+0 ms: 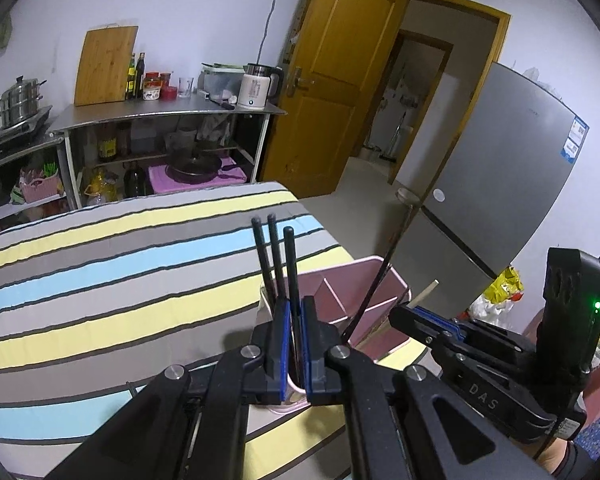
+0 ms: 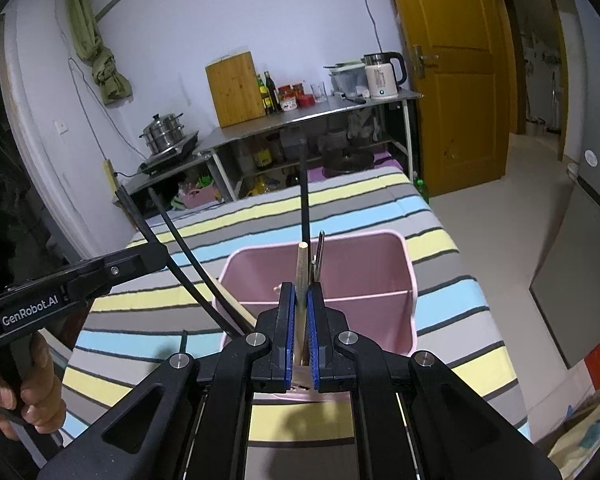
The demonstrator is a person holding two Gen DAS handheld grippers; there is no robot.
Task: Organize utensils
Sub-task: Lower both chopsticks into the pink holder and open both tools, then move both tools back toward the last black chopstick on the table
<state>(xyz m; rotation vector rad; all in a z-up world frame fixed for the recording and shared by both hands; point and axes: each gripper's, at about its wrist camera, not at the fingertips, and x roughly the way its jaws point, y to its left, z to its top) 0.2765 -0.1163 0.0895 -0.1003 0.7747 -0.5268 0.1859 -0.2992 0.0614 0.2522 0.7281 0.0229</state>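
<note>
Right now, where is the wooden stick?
In the right wrist view, the wooden stick stands upright, clamped in the right gripper, over the pink bin, beside a metal utensil.

We held our left gripper (image 1: 294, 312) over the near-left corner of the pink caddy (image 1: 384, 276), fingers pinched on a black handle (image 1: 289, 264); our right gripper (image 2: 298, 300) likewise clamped a wooden stick (image 2: 301, 276).

divided bin (image 2: 380, 264) on the striped table (image 2: 440, 216); shelf unit (image 2: 300, 120) behind it.
</note>
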